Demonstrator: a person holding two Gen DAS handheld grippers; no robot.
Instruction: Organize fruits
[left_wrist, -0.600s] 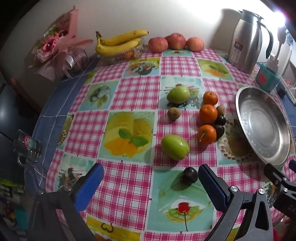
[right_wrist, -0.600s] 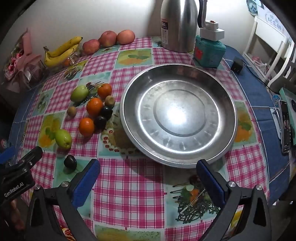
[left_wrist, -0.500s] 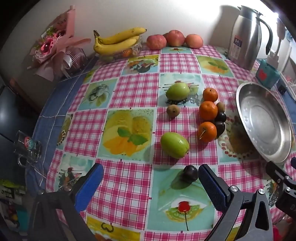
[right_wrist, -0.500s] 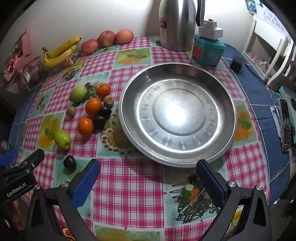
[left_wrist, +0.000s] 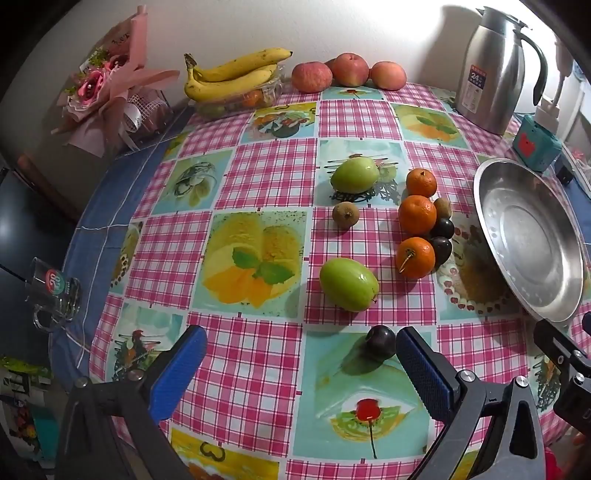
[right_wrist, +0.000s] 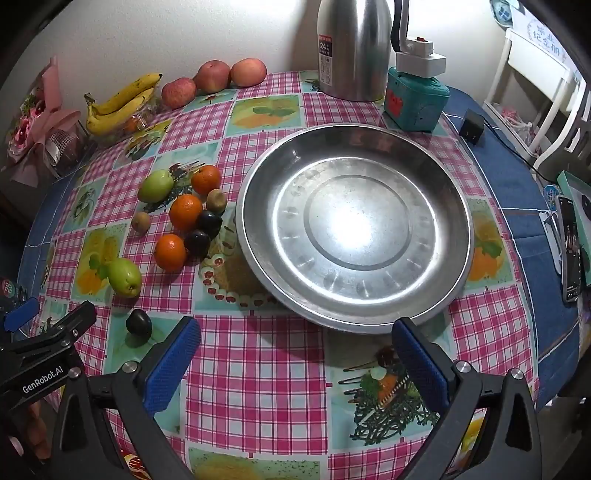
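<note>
Left wrist: dark plum (left_wrist: 380, 342) (round, glossy) on tablecloth (left_wrist: 258, 192)

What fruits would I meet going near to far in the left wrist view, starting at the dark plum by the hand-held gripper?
Dark plum → near green fruit → stemmed orange → lone brown kiwi → far green fruit → apples along the wall.

A metal plate (right_wrist: 354, 236) sits on the table centre. Loose fruits (right_wrist: 184, 212) cluster at its nine o'clock, a thermos (right_wrist: 351, 48) at twelve, bananas (right_wrist: 118, 103) at ten.
</note>
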